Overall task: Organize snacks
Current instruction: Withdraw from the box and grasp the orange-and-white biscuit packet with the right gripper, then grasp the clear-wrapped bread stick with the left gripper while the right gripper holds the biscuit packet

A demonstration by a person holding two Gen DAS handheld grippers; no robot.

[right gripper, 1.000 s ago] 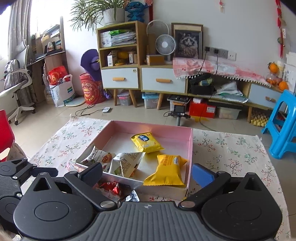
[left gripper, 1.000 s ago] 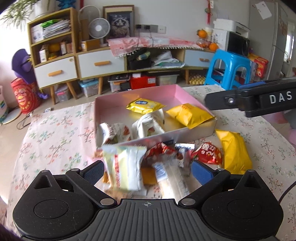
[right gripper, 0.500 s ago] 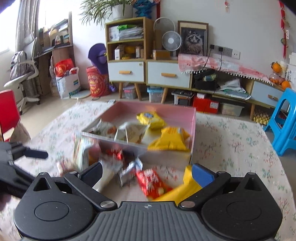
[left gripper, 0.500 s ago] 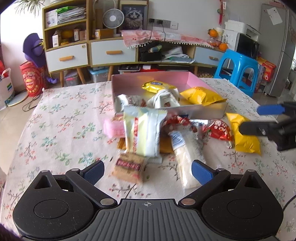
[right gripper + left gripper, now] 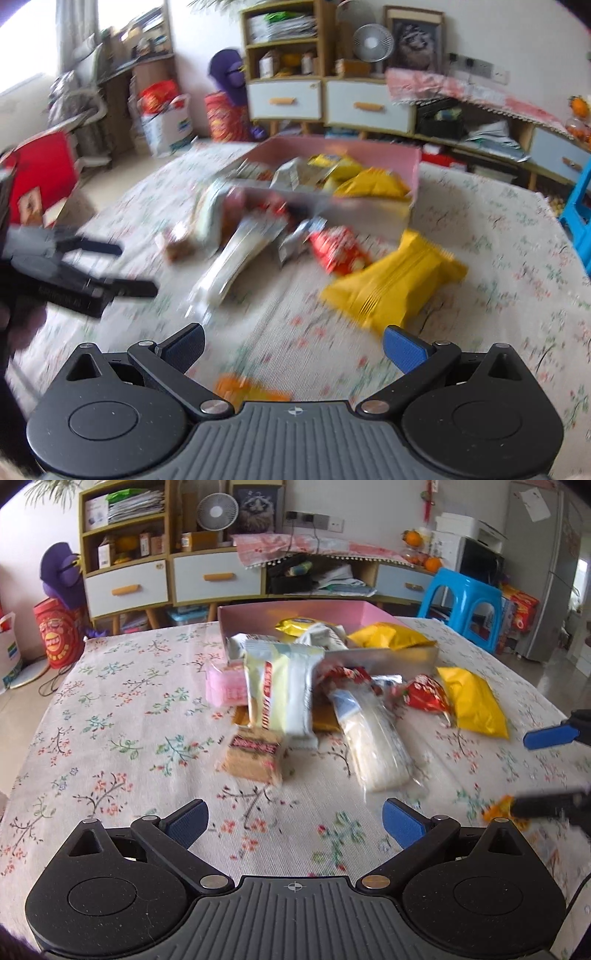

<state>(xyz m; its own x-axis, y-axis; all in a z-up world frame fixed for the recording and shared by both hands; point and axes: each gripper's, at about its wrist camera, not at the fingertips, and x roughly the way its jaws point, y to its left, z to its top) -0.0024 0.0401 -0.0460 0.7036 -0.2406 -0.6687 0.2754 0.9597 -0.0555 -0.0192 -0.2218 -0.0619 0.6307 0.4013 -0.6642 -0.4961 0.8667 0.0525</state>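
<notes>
A pink box [image 5: 362, 613] holds several snack packs at the table's far side; it also shows in the right wrist view [image 5: 415, 173]. Loose snacks lie in front of it: a cream pack [image 5: 280, 686], a brown bar [image 5: 253, 757], a long white pack [image 5: 373, 746], a red pack [image 5: 424, 698] and a yellow bag [image 5: 472, 701], which also shows in the right wrist view [image 5: 395, 280]. My left gripper [image 5: 293, 821] is open and empty, short of the pile. My right gripper [image 5: 293, 345] is open and empty, near the yellow bag.
The table has a floral cloth [image 5: 110, 720]. A small orange item [image 5: 243, 387] lies under my right gripper. Beyond the table stand a cabinet with drawers [image 5: 166, 579], a blue stool [image 5: 465, 598] and a red chair [image 5: 40, 173].
Both grippers have pulled back from the box toward the table's near side. The snack pile now lies farther ahead. The right view is blurred by motion.
</notes>
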